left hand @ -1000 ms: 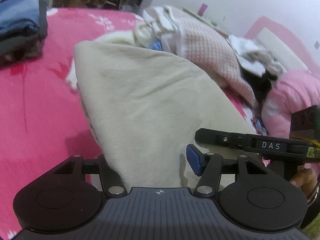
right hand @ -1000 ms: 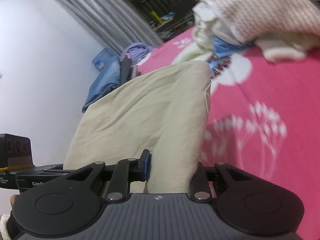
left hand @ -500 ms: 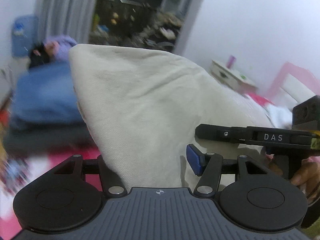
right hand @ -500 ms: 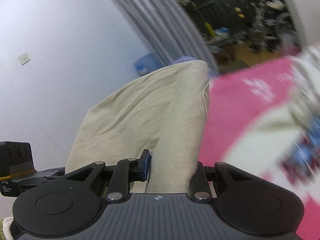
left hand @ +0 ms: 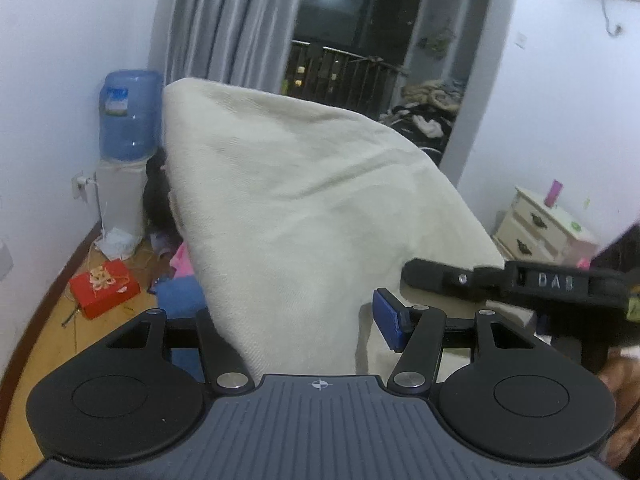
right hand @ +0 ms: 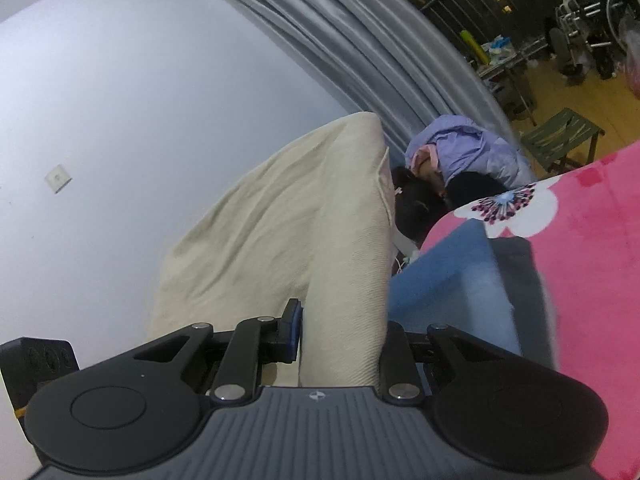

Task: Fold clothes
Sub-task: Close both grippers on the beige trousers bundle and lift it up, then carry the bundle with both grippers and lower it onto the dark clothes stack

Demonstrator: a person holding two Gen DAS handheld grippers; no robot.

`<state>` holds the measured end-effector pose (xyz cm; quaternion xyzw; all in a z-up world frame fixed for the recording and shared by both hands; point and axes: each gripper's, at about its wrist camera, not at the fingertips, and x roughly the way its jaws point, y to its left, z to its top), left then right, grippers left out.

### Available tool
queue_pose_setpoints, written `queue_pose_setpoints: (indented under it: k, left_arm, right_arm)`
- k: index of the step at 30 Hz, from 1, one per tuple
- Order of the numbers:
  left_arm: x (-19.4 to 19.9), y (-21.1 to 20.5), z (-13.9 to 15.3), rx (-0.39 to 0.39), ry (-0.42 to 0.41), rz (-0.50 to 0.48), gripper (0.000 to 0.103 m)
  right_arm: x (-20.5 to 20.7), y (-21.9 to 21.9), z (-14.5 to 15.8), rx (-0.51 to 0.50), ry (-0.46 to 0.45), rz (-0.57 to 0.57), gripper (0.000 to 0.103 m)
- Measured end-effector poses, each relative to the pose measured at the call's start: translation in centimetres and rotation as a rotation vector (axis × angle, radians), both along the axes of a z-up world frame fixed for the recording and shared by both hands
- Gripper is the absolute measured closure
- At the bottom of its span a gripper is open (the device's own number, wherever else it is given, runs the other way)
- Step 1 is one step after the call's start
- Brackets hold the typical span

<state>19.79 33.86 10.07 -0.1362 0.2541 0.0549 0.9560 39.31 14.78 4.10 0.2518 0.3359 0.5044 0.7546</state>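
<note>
Two tongs are holding one cream garment [left hand: 304, 208] up off the pink bed [right hand: 592, 264], its cloth draping over both. Right tongs [right hand: 342, 334] are clamping a narrow fold, and left tongs [left hand: 292, 320] are gripping a thicker bunch.

Cream garment [left hand: 304, 200]: woven cloth, fine ribbed twill, matt, soft creases. Left tongs [left hand: 296, 320]: matt black plastic arms, bright metal rivets, ribbed grey body, blue rubbery pad [left hand: 387, 322]. Right tongs [right hand: 340, 334]: same matt plastic w/ blue pad. Bed cover [right hand: 592, 264]: plush pink fleece, fuzzy nap. Curtain [right hand: 360, 40]: grey cloth, satin sheen. Floor [left hand: 52, 320]: smooth wood. Water bottle [left hand: 128, 116]: translucent blue plastic, glossy. Box [left hand: 105, 288]: red, glossy-ish card.
</note>
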Motion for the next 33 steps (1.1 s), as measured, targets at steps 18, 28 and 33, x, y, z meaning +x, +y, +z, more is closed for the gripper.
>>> queue_pose_setpoints:
  k: [18, 28, 33]
  left_arm:
    - [2.4, 7.8, -8.6, -0.230, 0.031, 0.081, 0.031]
    - [-1.8, 7.4, -10.8, -0.368, 0.103, -0.034, 0.021]
    - [-0.4, 5.3, -11.3, -0.286, 0.105, -0.009, 0.049]
  right_arm:
    - [8.0, -1.7, -12.2, 0.038, 0.244, -0.065, 0.061]
    - [4.1, -5.5, -9.8, -0.098, 0.133, 0.022, 0.054]
    - [3.2, -3.8, -9.5, -0.121, 0.097, 0.063, 0.076]
